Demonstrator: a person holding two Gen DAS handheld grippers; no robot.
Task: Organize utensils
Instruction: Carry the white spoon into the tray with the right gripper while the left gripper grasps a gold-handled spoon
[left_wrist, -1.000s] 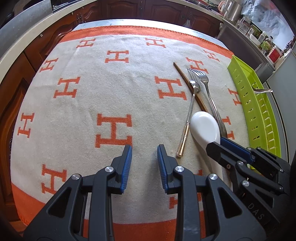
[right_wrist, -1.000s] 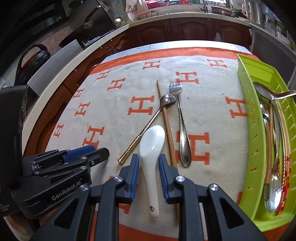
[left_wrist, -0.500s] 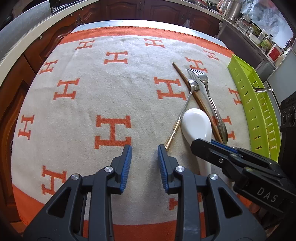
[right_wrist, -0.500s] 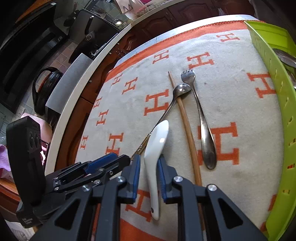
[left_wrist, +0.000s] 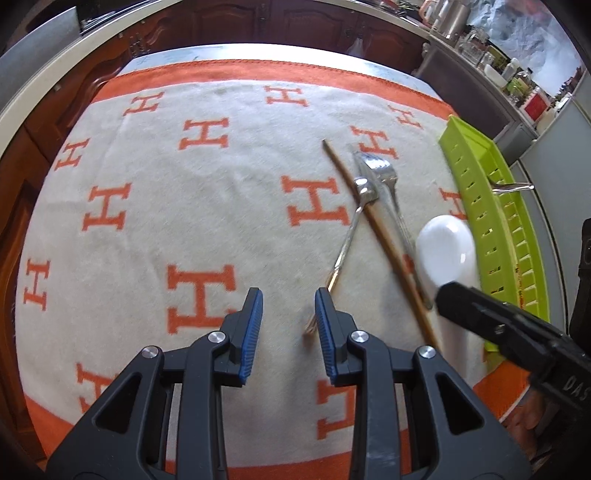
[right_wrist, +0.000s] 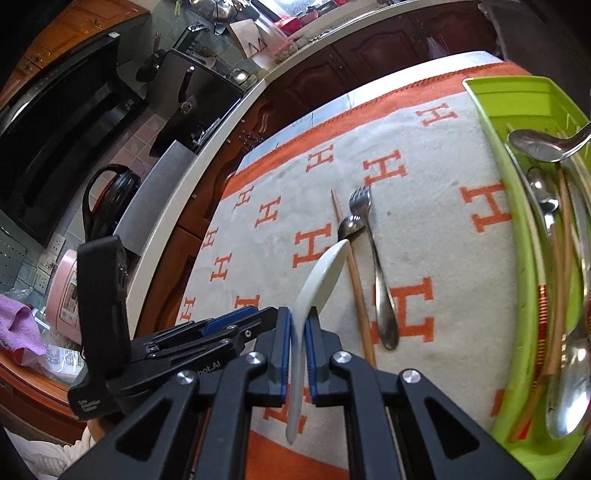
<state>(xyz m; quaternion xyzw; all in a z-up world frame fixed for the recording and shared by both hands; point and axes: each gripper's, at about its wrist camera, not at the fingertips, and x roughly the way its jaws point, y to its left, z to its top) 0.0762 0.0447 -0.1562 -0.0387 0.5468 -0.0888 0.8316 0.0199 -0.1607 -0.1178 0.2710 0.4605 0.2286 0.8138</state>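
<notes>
The counter's woolly cloth (left_wrist: 155, 229) carries everything; the slotted green plastic tray (right_wrist: 495, 122) lies right of the right gripper (right_wrist: 297, 325), whose jaws have just been closing and now pinch the glossy white ceramic spoon (right_wrist: 321, 273), bowl forward, clear of the cloth; left gripper (left_wrist: 288, 314) spread, empty.

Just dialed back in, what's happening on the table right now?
The right gripper is shut on the white ceramic spoon, with its bowl off the orange-and-cream cloth. The left gripper hangs open, holding nothing. A fork, a chopstick and a small metal spoon lie on the cloth beside the green tray, which already holds utensils.
</notes>
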